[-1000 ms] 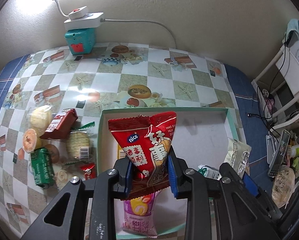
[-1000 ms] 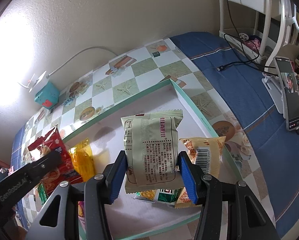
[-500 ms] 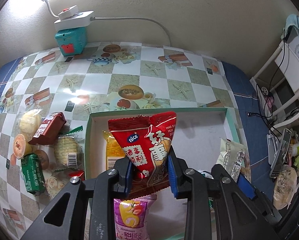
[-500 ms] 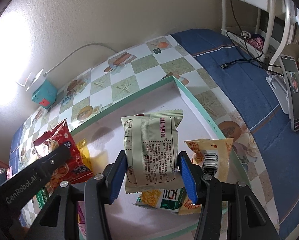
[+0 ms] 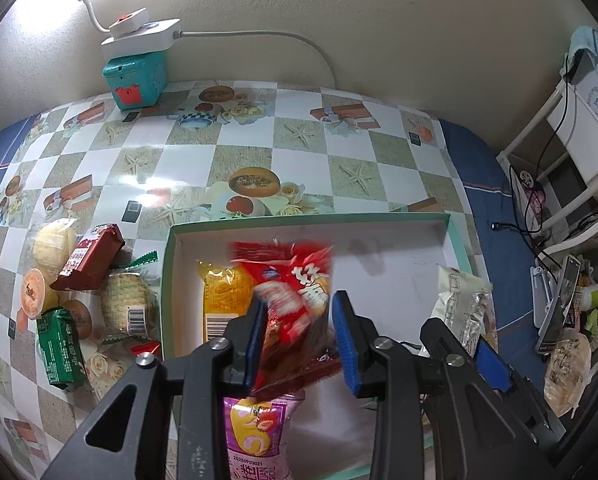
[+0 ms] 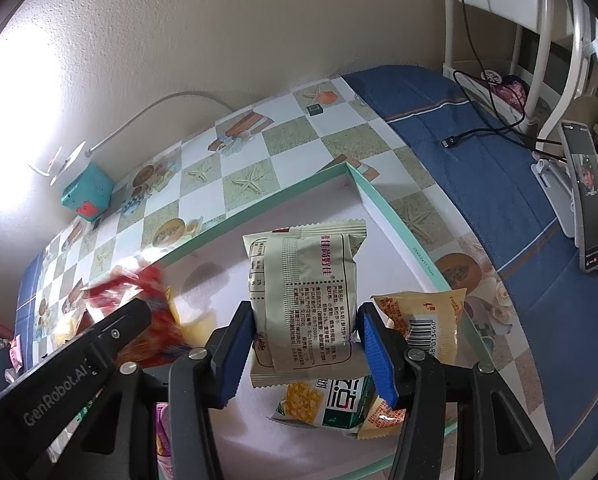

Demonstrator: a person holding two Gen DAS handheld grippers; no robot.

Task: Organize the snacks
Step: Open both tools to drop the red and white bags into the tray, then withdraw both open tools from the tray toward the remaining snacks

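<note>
Now my left claw point(image 5: 299, 336) has spread apart; the blurred red bag point(image 5: 295, 288), formerly pinched upright, tilts over the box point(image 5: 455, 240). My right claw point(image 6: 305, 346) pinches the upright beige packet point(image 6: 305, 300).

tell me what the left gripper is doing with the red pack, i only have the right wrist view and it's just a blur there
Observer: In the left wrist view the left gripper has its jaws apart. The red pack is motion-blurred between them and looks loose, over the box.
Operator: whats under it
Observer: A pink pack lies on the box floor directly below the gripper, with a yellow pack just beyond it, near the left wall.
Operator: anything still outside the box
Observer: Yes, on the tablecloth left of the box: a green pack, a dark red pack and a round biscuit pack, among others.
</note>
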